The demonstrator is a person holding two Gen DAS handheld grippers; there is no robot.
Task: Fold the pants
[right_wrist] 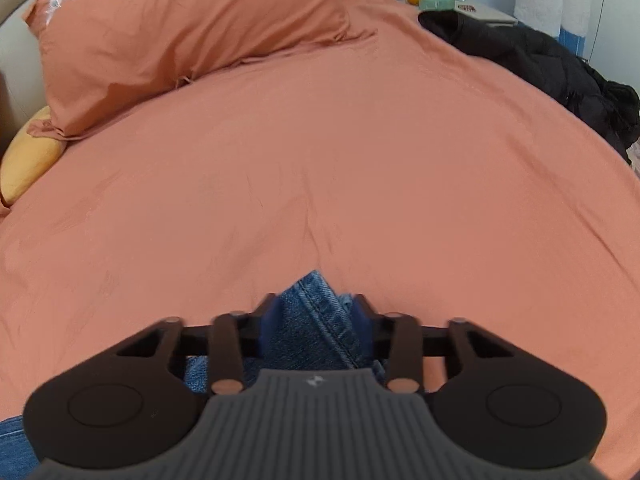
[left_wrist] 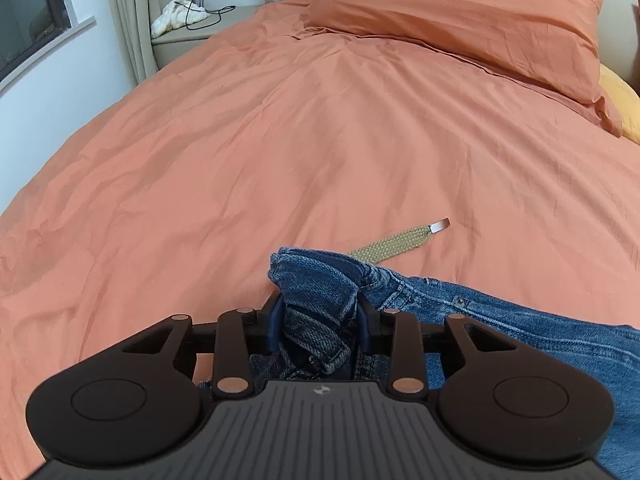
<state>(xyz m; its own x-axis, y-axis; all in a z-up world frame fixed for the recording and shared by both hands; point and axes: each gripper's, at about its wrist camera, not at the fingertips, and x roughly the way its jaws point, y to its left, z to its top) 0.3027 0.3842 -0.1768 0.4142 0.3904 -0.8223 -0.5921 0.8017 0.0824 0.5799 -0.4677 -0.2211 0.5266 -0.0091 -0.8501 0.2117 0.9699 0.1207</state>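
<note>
Left wrist view — both tools pinch jeans.

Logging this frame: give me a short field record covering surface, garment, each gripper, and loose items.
surface: bed with orange cover
garment: blue jeans, bunched, not yet folded flat
left gripper: closed on a thick wad of the jeans' denim
right gripper: shut on a seamed denim edge
loose items: woven belt sticking out from the jeans
background: orange pillow, black clothing
</note>
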